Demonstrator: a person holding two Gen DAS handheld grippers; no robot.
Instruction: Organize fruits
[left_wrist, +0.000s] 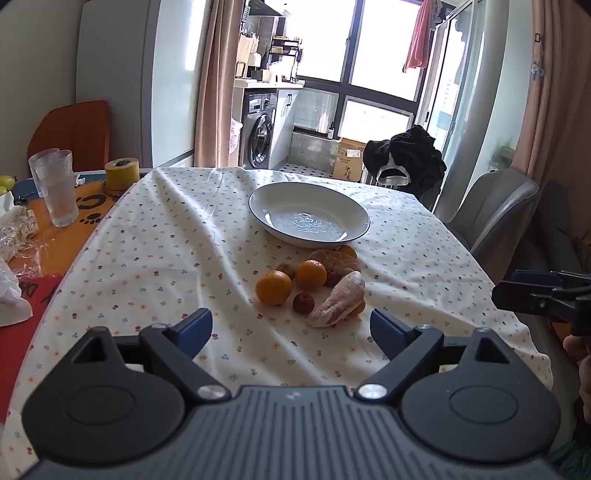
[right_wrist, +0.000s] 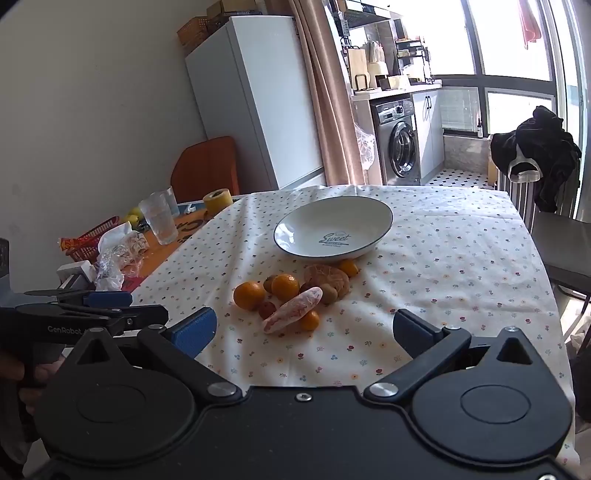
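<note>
I am holding both tools over the near edge of the cloth (left_wrist: 177, 236), my left gripper (left_wrist: 291, 326) spread wide and gripping nothing, my right gripper (right_wrist: 304, 328) likewise gaping and empty. The fruit (right_wrist: 295, 291) is lying in a heap dead ahead at twelve o'clock: oranges, peeled citrus, a pale pomelo wedge (left_wrist: 338, 299) and small brown fruits. The plate (left_wrist: 258, 206), just beyond the heap, is sitting bare. By my reckoning the sorting is not yet begun; every piece is waiting to be moved.
</note>
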